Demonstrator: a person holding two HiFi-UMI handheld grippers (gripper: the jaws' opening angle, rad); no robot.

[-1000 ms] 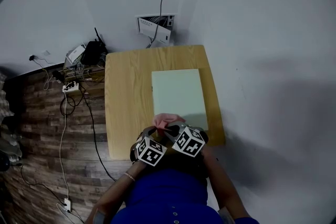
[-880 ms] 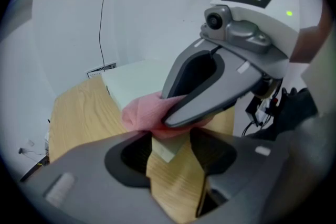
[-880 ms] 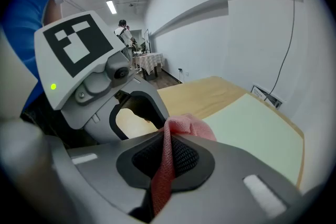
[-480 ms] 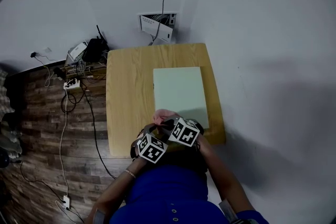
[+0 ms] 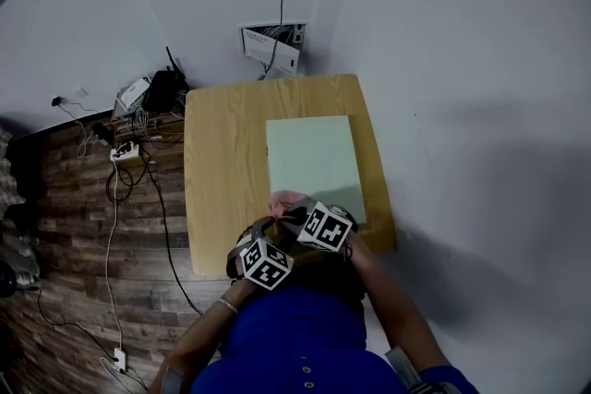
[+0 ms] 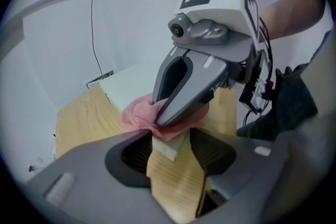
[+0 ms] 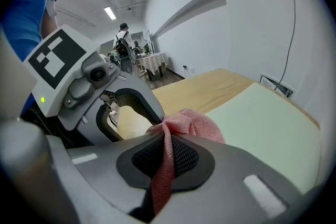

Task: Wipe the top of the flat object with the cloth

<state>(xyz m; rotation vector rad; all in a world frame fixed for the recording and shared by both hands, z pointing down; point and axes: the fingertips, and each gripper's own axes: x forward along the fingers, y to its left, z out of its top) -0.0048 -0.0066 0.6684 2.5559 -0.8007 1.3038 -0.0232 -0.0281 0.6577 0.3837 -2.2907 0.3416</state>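
The crumpled pink mesh cloth [image 5: 286, 201] sat at the near left corner of the pale green flat rectangular board [image 5: 314, 161]. It was bunched against the board's top there. The right gripper [image 7: 165, 149] had its jaws pressed together on a strip of the cloth [image 7: 189, 123], which hung down between the pads while the rest puffed out ahead onto the board [image 7: 262, 128].

The left gripper [image 6: 170, 157] was just beside it, low at that same corner, its jaws spread. The board's corner and bare wood showed in the gap between them. From its view the right gripper [image 6: 178, 113] angled down onto the cloth [image 6: 139, 113].

The board lay on the right half of the light wooden tabletop [image 5: 222, 171], close to the right edge and reaching almost to the near edge. Left of the table, a tangle of dark cables [image 5: 138, 129] lay on the wood-plank floor [image 5: 65, 226].
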